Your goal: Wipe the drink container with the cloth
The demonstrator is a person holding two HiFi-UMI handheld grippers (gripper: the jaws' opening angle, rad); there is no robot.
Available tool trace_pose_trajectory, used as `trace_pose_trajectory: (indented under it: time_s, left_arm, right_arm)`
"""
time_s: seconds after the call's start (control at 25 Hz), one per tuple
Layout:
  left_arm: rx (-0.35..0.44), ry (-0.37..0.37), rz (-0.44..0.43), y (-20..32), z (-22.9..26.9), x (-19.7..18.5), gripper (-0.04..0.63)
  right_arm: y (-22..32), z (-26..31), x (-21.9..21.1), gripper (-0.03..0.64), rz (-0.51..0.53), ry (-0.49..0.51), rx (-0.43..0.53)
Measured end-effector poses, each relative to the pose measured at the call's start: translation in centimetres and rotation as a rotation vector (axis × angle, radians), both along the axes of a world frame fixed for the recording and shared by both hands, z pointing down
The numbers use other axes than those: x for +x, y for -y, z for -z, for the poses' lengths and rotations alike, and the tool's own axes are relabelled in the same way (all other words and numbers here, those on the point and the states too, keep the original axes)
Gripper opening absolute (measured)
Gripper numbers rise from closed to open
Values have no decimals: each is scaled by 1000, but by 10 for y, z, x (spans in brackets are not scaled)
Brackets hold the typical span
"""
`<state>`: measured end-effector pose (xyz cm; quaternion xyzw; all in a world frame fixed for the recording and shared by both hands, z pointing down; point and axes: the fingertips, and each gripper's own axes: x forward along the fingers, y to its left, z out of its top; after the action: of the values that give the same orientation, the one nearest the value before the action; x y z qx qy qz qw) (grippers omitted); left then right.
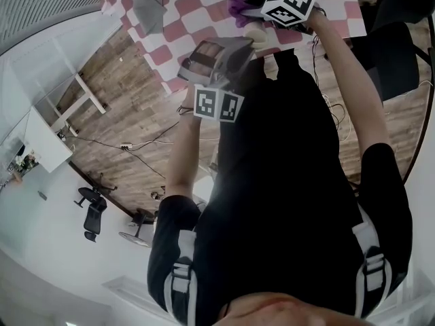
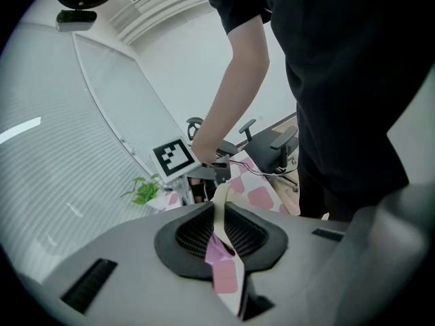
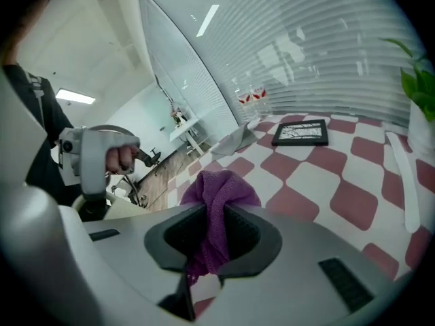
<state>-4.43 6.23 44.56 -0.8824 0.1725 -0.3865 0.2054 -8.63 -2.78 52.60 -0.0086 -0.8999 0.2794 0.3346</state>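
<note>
**Two grippers clamped: container in the left, cloth in the right**

Table (image 1: 197, 5): pink-and-white checked cover, runs across the top of the head view. Wooden floor (image 1: 129, 94) lies below it.

Left gripper (image 2: 219, 209): jaws nearly together, pinched on a thin cream edge of the drink container (image 2: 221, 194). That edge sticks up past the pads.

Right gripper (image 3: 217, 206): jaws clamped on the cloth (image 3: 221, 185), which is purple. It bunches above the pads and hangs down between them.

Position, head view: a cream part of the drink container shows just under the right gripper's marker cube (image 1: 289, 2). It sits at the table's near edge, between the two grippers. The cloth is just beside it. Whether cloth and container touch: cannot tell.

Farther back on the table, right gripper view:
- a dark picture frame (image 3: 300, 132) lying flat
- a green plant (image 3: 416, 87) at the right edge
- two clear bottles (image 3: 251, 100) with red labels, by the window blinds
</note>
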Motion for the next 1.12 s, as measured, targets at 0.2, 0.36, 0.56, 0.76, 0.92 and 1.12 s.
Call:
trace_pose_trajectory:
  time_s: [0.2, 0.36, 0.56, 0.76, 0.92, 1.12]
  left_arm:
    - [-6, -15, 34, 3, 0, -3, 67]
    - [-23, -47, 86, 9, 1, -8, 67]
    - [-67, -122, 210, 23, 1, -19, 67]
    - [-113, -177, 327, 40, 1, -26, 67]
    - [-156, -216, 400, 51, 0, -29, 67]
    - [-199, -253, 492, 62, -2, -34, 67]
  right_arm:
    - [16, -40, 11, 78, -147, -52, -49]
    - [22, -58, 24, 78, -267, -53, -122]
    - [22, -66, 39, 78, -355, -73, -108]
    - [18, -56, 47, 78, -450, -16, -138]
    - [14, -39, 53, 78, -518, 48, -142]
    - [8, -11, 58, 78, -582, 135, -112]
